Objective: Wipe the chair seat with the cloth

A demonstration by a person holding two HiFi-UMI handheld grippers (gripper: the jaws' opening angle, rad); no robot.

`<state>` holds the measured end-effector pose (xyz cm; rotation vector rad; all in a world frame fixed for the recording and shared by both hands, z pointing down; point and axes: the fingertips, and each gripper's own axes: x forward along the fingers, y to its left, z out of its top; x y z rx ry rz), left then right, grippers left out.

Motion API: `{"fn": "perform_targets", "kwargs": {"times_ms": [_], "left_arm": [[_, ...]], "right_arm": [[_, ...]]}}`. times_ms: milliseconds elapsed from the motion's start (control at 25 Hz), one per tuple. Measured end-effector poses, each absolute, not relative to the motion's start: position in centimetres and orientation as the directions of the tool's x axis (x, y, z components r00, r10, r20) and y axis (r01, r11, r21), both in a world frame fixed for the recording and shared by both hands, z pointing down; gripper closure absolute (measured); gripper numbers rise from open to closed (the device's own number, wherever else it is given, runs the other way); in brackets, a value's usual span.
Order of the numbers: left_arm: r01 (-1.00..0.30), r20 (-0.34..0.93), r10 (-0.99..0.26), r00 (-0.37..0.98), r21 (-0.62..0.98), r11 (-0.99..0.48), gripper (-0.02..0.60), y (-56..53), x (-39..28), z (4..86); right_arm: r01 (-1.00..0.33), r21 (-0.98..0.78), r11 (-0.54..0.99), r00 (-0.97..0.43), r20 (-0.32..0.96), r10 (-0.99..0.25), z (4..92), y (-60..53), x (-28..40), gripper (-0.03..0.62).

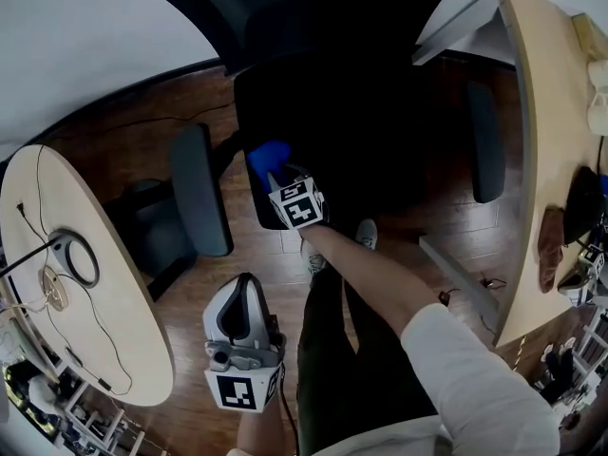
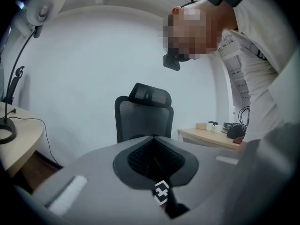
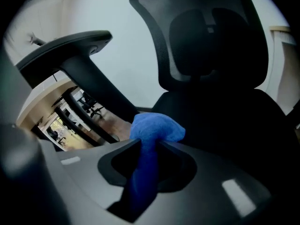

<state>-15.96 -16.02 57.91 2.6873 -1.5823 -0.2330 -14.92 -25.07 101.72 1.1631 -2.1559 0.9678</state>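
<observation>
A black office chair fills the top middle of the head view, its dark seat (image 1: 380, 150) between two grey armrests. My right gripper (image 1: 275, 174) is at the seat's front left corner, shut on a blue cloth (image 1: 266, 157) that bunches out past the jaws. In the right gripper view the blue cloth (image 3: 154, 130) sits pinched between the jaws, with the seat (image 3: 225, 125) and mesh backrest (image 3: 211, 36) just ahead. My left gripper (image 1: 249, 297) hangs back, near my body over the floor, jaws shut on nothing. In the left gripper view its jaws stand closed before the chair (image 2: 144, 116).
The chair's left armrest (image 1: 201, 188) and right armrest (image 1: 486, 141) flank the seat. A round wooden table (image 1: 123, 331) with a lamp and cables lies at left. A long desk (image 1: 537, 160) with clutter runs down the right. My legs and shoes (image 1: 366, 236) stand on the wood floor.
</observation>
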Motion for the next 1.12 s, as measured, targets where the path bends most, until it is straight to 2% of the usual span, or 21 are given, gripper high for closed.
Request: {"fn": "perform_targets", "kwargs": {"times_ms": [160, 520, 680, 880, 960, 1120], "left_arm": [[-0.853, -0.120, -0.856, 0.503, 0.092, -0.514, 0.558, -16.0, -14.4, 57.8], [-0.782, -0.141, -0.781, 0.609, 0.058, -0.620, 0.558, -16.7, -8.5, 54.6], [-0.772, -0.130, -0.774, 0.620, 0.079, -0.631, 0.558, -16.2, -6.8, 55.2], [-0.744, -0.125, -0.736, 0.665, -0.032, -0.667, 0.558, -14.4, -6.7, 56.5], [-0.776, -0.117, -0.769, 0.629, -0.024, -0.631, 0.558, -14.5, -9.0, 57.1], [-0.825, -0.118, -0.818, 0.562, -0.016, -0.565, 0.558, -14.8, -13.7, 57.1]], "right_arm": [[-0.908, -0.241, 0.342, -0.399, 0.747, -0.532, 102.9, -25.0, -6.5, 0.500], [-0.991, -0.090, 0.095, -0.128, 0.805, -0.579, 102.6, -22.6, 17.1, 0.500], [-0.996, -0.077, 0.049, -0.091, 0.804, -0.587, 102.7, -22.0, 22.3, 0.500], [-0.981, -0.183, 0.069, -0.185, 0.745, -0.641, 99.9, -21.8, 17.9, 0.500], [-0.961, -0.246, 0.126, -0.267, 0.707, -0.655, 98.8, -21.3, 12.1, 0.500], [-0.872, -0.395, 0.288, -0.485, 0.628, -0.608, 97.3, -18.7, -4.5, 0.500]]}}
